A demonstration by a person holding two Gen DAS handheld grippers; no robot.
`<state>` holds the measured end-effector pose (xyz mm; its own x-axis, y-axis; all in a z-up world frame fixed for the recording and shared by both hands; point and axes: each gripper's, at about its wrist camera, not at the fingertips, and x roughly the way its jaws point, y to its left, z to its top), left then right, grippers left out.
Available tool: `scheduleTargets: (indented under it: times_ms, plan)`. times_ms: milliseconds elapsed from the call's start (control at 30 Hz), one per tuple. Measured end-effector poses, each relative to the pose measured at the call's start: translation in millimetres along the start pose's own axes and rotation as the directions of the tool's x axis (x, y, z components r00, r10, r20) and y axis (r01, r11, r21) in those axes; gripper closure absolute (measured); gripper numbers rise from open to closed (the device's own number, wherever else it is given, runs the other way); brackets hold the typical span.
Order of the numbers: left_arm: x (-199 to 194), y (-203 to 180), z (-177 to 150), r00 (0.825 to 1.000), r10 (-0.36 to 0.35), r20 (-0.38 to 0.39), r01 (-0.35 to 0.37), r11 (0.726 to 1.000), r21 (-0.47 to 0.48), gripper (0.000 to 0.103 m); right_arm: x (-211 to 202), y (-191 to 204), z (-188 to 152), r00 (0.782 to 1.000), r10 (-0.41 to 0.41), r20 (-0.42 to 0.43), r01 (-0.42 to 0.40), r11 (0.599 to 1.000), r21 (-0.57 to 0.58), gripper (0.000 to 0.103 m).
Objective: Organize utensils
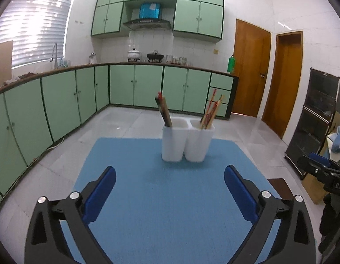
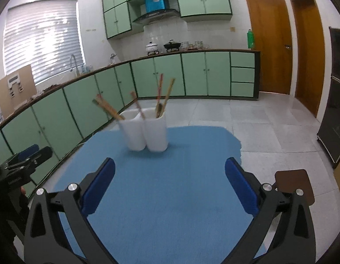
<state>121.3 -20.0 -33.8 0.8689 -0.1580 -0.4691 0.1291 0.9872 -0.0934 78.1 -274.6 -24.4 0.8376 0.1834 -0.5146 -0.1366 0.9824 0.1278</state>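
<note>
White plastic holder [image 1: 187, 142] stood at the blue desk mat's [image 1: 161, 198] far edge, chopsticks [image 1: 210, 113] in both cups. Left gripper [image 1: 170, 192] and right gripper [image 2: 170, 186] gaped empty, well short of it; a careless reach might topple it.

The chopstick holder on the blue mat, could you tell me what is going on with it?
A person holds a hand-held gripper in each hand over the blue mat. The left hand-held gripper and the right hand-held gripper are both open and empty. The chopsticks already stand in both compartments of the white holder; none lie on the mat.
</note>
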Motion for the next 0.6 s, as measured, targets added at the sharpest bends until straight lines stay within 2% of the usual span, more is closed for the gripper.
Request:
scheduleTargets:
  times_ms: [167, 600]
  plan:
    - [-24.2, -8.2, -9.5, 1.0, -0.009, 0.005, 0.009, 1.0, 0.005, 0.006, -18.0, 23.4, -4.4, 1.0, 0.018, 0.013, -0.017, 0.998, -0.053, 0.006]
    - [-75.4, -22.7, 13.5, 0.994, 0.001, 0.113, -0.004, 1.0, 0.031, 0.006, -60.4, 44.8, 24.5, 0.992, 0.081, 0.093, -0.074, 0.994, -0.084, 0.006]
